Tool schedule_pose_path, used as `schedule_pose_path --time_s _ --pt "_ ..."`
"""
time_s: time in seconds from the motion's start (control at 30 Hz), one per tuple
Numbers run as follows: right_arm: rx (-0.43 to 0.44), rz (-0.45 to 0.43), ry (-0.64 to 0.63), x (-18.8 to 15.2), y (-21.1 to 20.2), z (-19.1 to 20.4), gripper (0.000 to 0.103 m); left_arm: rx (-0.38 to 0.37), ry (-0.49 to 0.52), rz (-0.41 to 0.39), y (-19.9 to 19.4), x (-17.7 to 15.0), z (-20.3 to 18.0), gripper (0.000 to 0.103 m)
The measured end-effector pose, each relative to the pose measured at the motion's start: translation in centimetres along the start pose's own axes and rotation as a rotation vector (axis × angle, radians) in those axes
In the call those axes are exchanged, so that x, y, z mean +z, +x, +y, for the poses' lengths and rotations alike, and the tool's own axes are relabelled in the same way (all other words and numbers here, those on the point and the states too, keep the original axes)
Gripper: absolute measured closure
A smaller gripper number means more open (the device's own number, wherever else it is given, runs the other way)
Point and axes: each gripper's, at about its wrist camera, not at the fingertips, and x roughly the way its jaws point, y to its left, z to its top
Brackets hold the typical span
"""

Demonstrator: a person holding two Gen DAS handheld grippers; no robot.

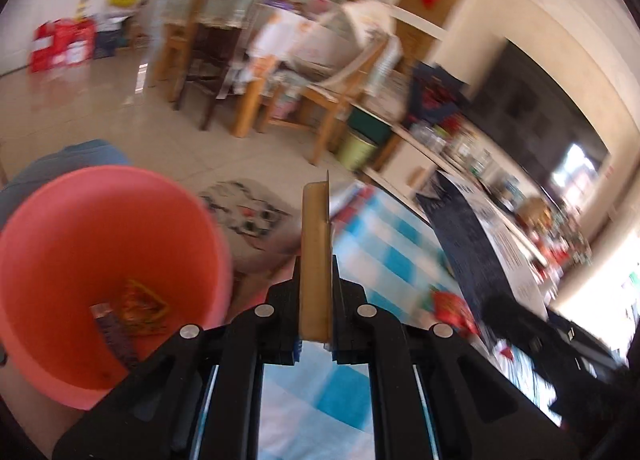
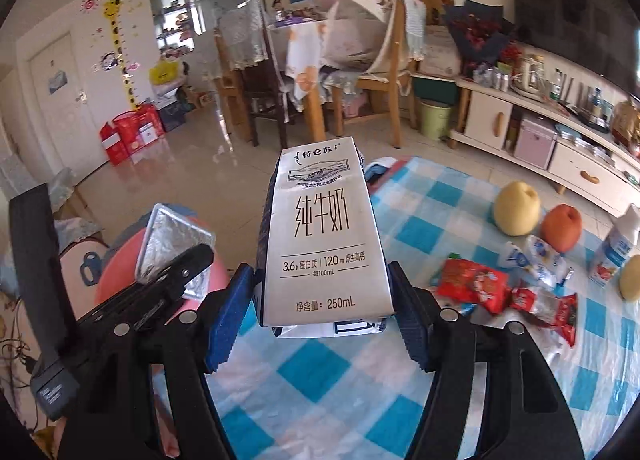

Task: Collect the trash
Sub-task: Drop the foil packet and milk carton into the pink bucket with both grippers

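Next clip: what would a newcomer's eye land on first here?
The white milk carton, clamped upright in the right hand-held gripper, fills the centre of the right wrist view. In the left wrist view, the pink basin at lower left stands out, wrappers already inside, beside the left hand-held gripper pinching a flattened foil-lined carton.

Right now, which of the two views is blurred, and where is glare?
Left wrist view: background and checked tablecloth smeared by motion, only the left gripper fairly sharp. Right wrist view: sharp, milk carton print readable; glare on the glossy floor.
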Motion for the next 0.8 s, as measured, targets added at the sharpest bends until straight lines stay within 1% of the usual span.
schedule_pose_path --time_s 0.07,0.13,0.23,0.27,0.3,0.33,0.37,0.4,0.43,0.5,0.57,0.6,0.67,0.8 --pt "0.051 0.01 -0.02 0.3 0.8 3.0 0.035 0.078 -0.078 -0.021 -0.2 1.1 2.7 0.092" --pt "0.089 0.018 -0.033 0.8 1.7 5.3 0.035 0.14 -0.157 -0.03 -0.3 1.8 5.2 0.092" --pt "0.132 0.044 -0.054 1.6 3.6 8.5 0.035 0.223 -0.32 -0.016 -0.1 2.4 9.5 0.09" --pt "0.139 0.052 -0.068 1.8 4.2 9.4 0.035 0.243 -0.358 -0.01 -0.1 2.5 10.5 0.082" --pt "0.148 0.062 -0.08 1.9 4.9 10.4 0.035 0.263 -0.401 -0.005 0.0 2.5 11.7 0.076" --pt "0.159 0.072 -0.087 2.0 5.5 11.2 0.035 0.276 -0.427 -0.002 0.1 2.6 12.4 0.064" --pt "0.17 0.082 -0.093 2.0 6.2 12.0 0.035 0.296 -0.457 0.0 0.1 2.6 13.1 0.057" --pt "0.179 0.096 -0.096 2.1 6.8 12.4 0.035 0.308 -0.473 0.0 0.1 2.7 13.6 0.055" --pt "0.183 0.11 -0.095 2.0 7.4 12.7 0.034 0.315 -0.474 -0.004 0.2 2.8 13.7 0.054" --pt "0.192 0.13 -0.074 2.0 8.2 13.1 0.033 0.326 -0.448 -0.004 0.3 3.2 13.7 0.046" --pt "0.186 0.124 -0.038 1.7 8.2 12.6 0.019 0.333 -0.426 -0.014 0.2 3.4 13.7 0.039" --pt "0.177 0.119 -0.023 1.5 7.8 12.2 0.017 0.337 -0.415 -0.02 0.2 3.6 13.6 0.037" --pt "0.162 0.111 0.005 1.1 7.1 11.0 0.015 0.353 -0.382 -0.037 0.0 3.5 13.1 0.023" --pt "0.093 0.108 0.04 0.2 5.5 8.1 0.013 0.363 -0.291 -0.094 -0.6 3.5 11.3 0.021"
